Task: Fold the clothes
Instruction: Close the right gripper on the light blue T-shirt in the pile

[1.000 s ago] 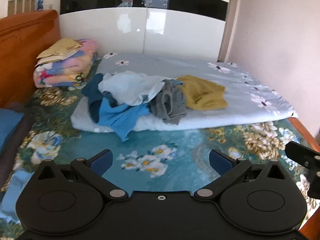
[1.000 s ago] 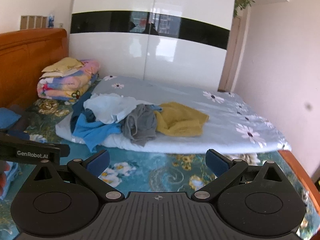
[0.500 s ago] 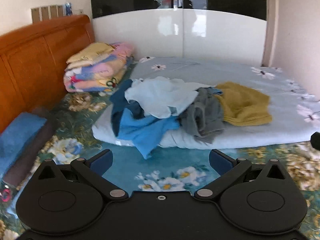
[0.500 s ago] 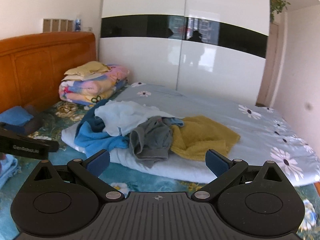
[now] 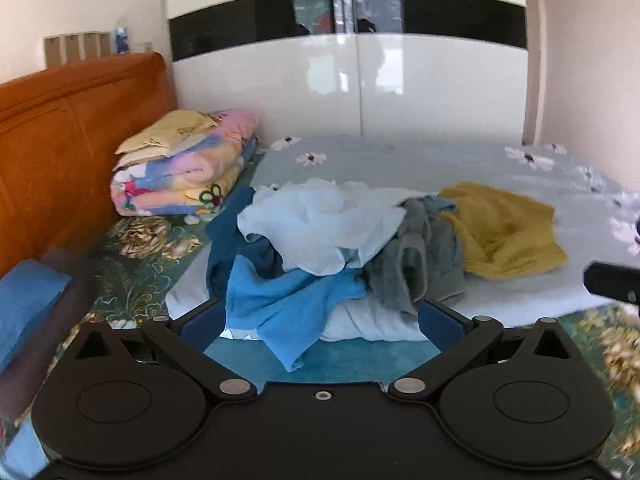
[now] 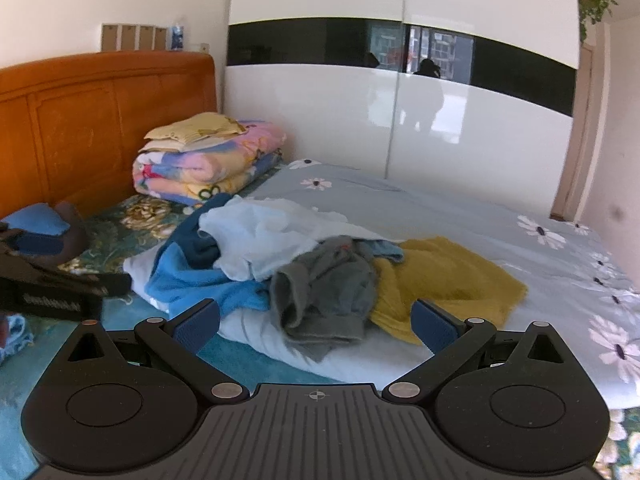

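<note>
A: Starting at the left, we see the orange headboard (image 5: pixel 60 152) and, against it, a folded stack of patterned blankets (image 5: pixel 184 176) with a cream piece on top. What holds the clothes?

B: No basket or bin that we can see. The pile of clothes (image 5: pixel 336 240) lies loose on a pale grey quilt (image 5: pixel 440 160) with daisies, spread over the teal floral bedcover (image 5: pixel 136 264).

A: And within the pile, left to right?

B: We find a dark blue piece (image 5: pixel 228 236), a bright blue garment (image 5: pixel 288 304) hanging over the quilt's near edge, a white shirt (image 5: pixel 320 228) on top, a grey garment (image 5: pixel 420 272), then a mustard top (image 5: pixel 508 232) lying flatter beside it.

A: Our grippers?

B: The left gripper (image 5: pixel 320 320) has its fingers spread wide, empty, just short of the bright blue garment. The right gripper (image 6: pixel 316 320) is likewise spread and empty, facing the grey garment.
</note>
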{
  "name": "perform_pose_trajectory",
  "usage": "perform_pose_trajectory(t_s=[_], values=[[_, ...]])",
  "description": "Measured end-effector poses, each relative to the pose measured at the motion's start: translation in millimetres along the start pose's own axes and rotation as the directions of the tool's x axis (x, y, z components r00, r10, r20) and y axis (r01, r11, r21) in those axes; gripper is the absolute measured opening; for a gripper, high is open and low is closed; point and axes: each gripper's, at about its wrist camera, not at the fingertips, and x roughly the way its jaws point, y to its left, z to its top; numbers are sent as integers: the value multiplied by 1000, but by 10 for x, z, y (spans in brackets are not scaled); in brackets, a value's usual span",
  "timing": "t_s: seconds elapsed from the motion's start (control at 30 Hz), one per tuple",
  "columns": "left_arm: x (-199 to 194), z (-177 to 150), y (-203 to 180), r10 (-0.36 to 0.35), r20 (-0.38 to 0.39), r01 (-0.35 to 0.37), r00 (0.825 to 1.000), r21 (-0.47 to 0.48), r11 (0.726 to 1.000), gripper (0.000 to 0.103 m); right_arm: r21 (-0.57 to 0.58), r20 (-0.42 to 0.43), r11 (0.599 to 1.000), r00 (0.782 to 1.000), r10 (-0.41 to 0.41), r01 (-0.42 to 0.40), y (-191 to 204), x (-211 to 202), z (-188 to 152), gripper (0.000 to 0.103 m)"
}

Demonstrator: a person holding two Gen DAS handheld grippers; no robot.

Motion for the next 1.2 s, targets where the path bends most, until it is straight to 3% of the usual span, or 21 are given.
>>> perform_pose_trajectory(t_s=[0.27, 0.53, 0.73, 0.93, 1.0, 1.13, 1.2], values=[[681, -133, 414, -33, 3, 33, 999, -31, 999, 102, -59, -12, 998, 1000, 1, -1, 514, 861, -20, 101], [1165, -351, 789, -6, -23, 4, 1000, -97, 995, 100, -107, -33, 994, 999, 2, -5, 858, 1753, -67, 93], [1373, -515, 1015, 23, -25, -25, 999, -110, 994, 100, -114, -47, 993, 999, -12, 6, 968, 2273, -50, 82], [1535, -615, 1183, 50, -43, -55, 998, -144, 988, 100, -158, -41, 987, 999, -28, 21, 1073, 2664, -45, 80], [1575, -647, 1237, 59, -47, -66, 997, -159, 985, 100, -170, -50, 985, 998, -38, 29, 1103, 2783, -57, 73], [1626, -707, 1322, 69, -54, -77, 996, -172, 982, 100, -197, -58, 979, 996, -63, 50, 1151, 2976, -87, 70], [1631, -735, 1345, 70, -55, -79, 996, -166, 983, 100, -218, -53, 974, 996, -77, 64, 1181, 3048, -96, 60]])
